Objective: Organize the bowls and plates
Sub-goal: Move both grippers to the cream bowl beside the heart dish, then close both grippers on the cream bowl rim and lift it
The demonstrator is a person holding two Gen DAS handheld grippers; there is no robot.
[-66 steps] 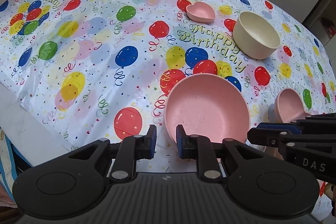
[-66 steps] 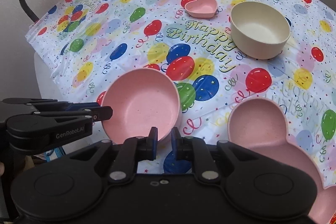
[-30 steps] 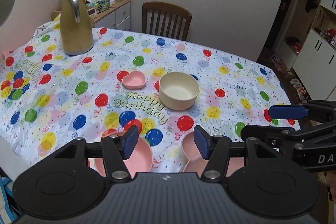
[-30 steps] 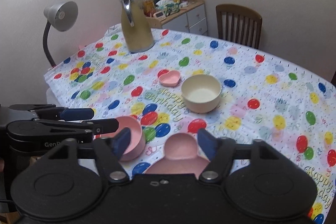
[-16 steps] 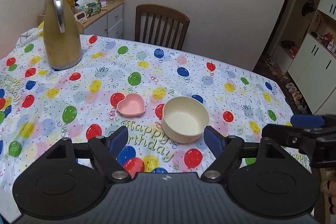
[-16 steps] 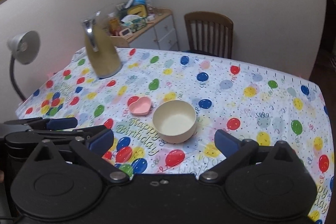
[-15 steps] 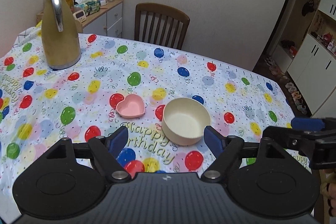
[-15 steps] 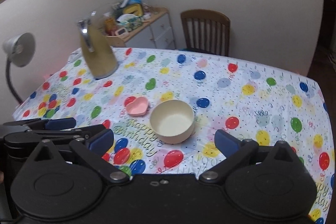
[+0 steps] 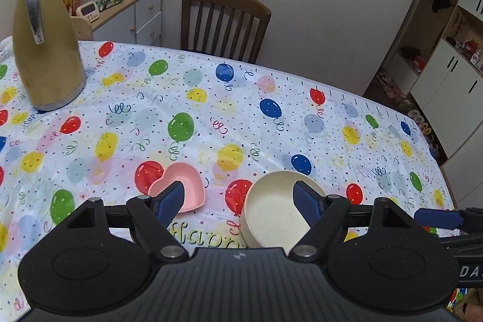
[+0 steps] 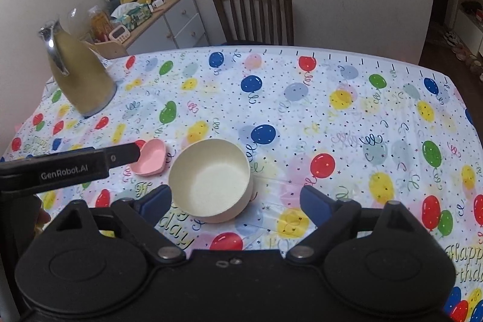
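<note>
A: What's out on the balloon-print plastic tablecloth [image 10: 347,116]?

B: A round cream bowl [image 10: 211,180] with matte, faintly speckled walls, upright and empty, near the table's front. Just beside it, apart, sits a small pink heart-shaped dish [image 9: 181,186].

A: And the grippers?

B: The left gripper [image 9: 238,199] hangs above both with jaws spread wide, holding nothing. The right gripper [image 10: 235,196] is equally wide, empty, with the bowl between its blue pads [image 10: 314,201].

A: Any difference between views?

B: The left wrist view shows white cupboards [image 9: 452,50] on the right; the right wrist view shows the left gripper from the side, over the dish. Both show the tall yellow jug [image 9: 45,50] and wooden chair [image 10: 253,11].
</note>
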